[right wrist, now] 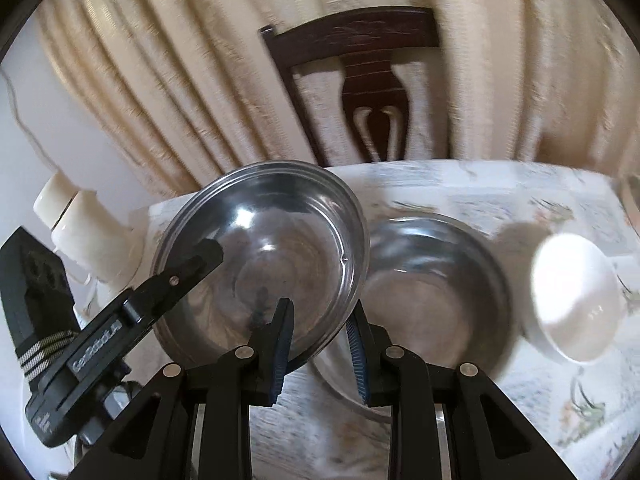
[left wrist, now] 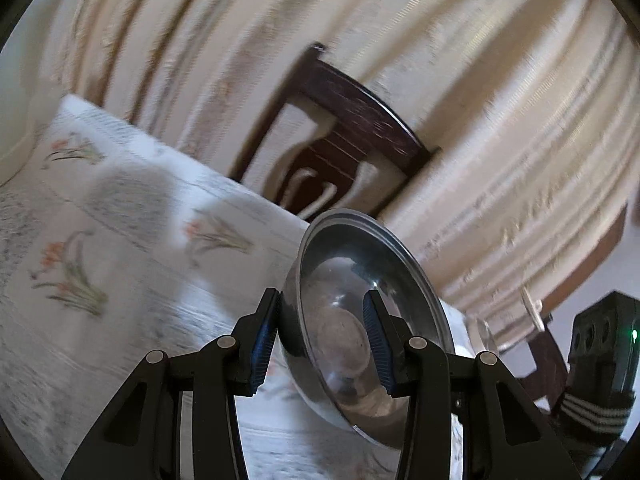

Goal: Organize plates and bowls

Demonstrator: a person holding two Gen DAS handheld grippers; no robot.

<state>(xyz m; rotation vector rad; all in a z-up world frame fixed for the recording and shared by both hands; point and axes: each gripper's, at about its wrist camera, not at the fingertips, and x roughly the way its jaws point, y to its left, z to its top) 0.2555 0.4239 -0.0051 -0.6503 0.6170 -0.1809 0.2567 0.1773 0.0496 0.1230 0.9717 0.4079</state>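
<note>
The tipped steel bowl is up in the air, above the tabletop, and it stands almost on its edge. Its open side faces the right wrist camera, and its rim runs from low near the tabletop up toward the chair. The left hand-held gripper is closed on the wall of this bowl, with one blue pad on the outside and the other inside. From the right wrist view the same tipped steel bowl leans over a second steel bowl, which sits flat on the tabletop with its open side up. The left hand-held gripper reaches in from the lower left at a slant and grips the bowl's rim on the far left side. Pale letters run along its black arm, but they are too blurry to read for sure. The right hand-held gripper points forward and a little down. Its fingers are partly apart, with one blue pad in front of the tipped bowl's lower rim and the other just past it; I cannot tell if they squeeze the rim. A white bowl lies tipped to the right of the flat steel bowl, and it looks blurry. A white bottle stands at the left edge. The cloth on the tabletop has flowers on it. A dark wooden chair stands behind, in front of cream curtains.
</note>
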